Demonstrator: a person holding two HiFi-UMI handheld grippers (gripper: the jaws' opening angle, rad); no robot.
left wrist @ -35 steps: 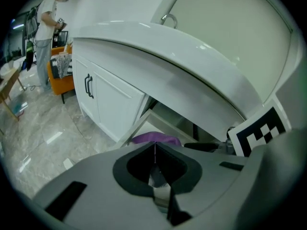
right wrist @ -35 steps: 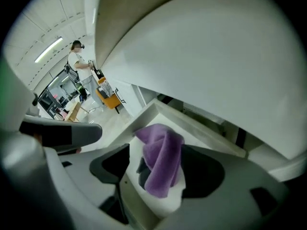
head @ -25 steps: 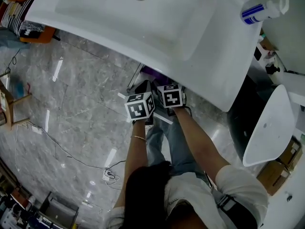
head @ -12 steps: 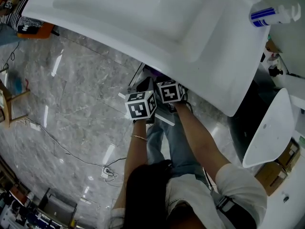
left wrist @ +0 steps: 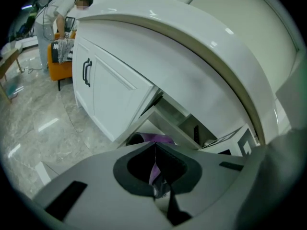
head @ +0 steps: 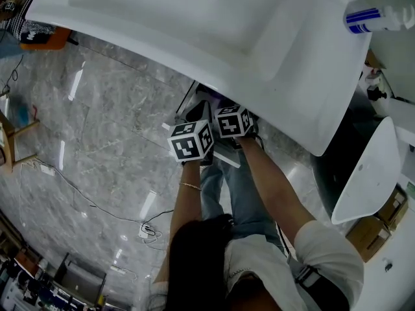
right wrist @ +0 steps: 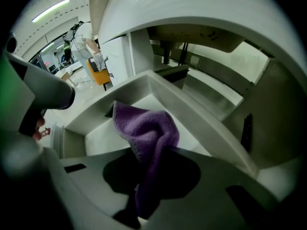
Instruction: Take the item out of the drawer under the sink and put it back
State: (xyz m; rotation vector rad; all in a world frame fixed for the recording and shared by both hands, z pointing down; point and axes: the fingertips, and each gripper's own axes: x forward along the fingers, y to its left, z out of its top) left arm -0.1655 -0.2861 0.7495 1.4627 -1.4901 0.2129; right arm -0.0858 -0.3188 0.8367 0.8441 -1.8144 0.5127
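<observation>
Projecting from under the white sink (head: pixel 162 24), the drawer (right wrist: pixel 201 123) is found open. In the right gripper view a purple cloth (right wrist: pixel 146 128) is recorded over the drawer's pale interior, left of centre. Its lower end is clamped between the jaws of the right gripper (right wrist: pixel 156 162) and its bunched upper part stands above them. Whether the cloth touches the drawer floor cannot be determined. On the sink rim, at the upper right of the head view, a white bottle (head: pixel 379 17) with a blue band is noted.

Both forearms are extended forward and downward from the lower centre of the head view. The two grippers are held just beside each other under the sink's front edge. A thin bracelet (head: pixel 189 186) is seen on the left wrist.

The jaws of the left gripper (left wrist: pixel 155 152) are drawn together to a narrow slit. A sliver of purple shows in that slit, and it cannot be established whether this is pinched or merely seen through the gap.

In the head view the drawer is almost wholly covered by the basin and the marker cubes. The sink's drain is cut off at the top edge. In the left gripper view a cabinet door (left wrist: pixel 112 92) with a dark handle (left wrist: pixel 87 72) is seen at centre left. A person bending by an orange seat at the upper left is too small to describe further.
</observation>
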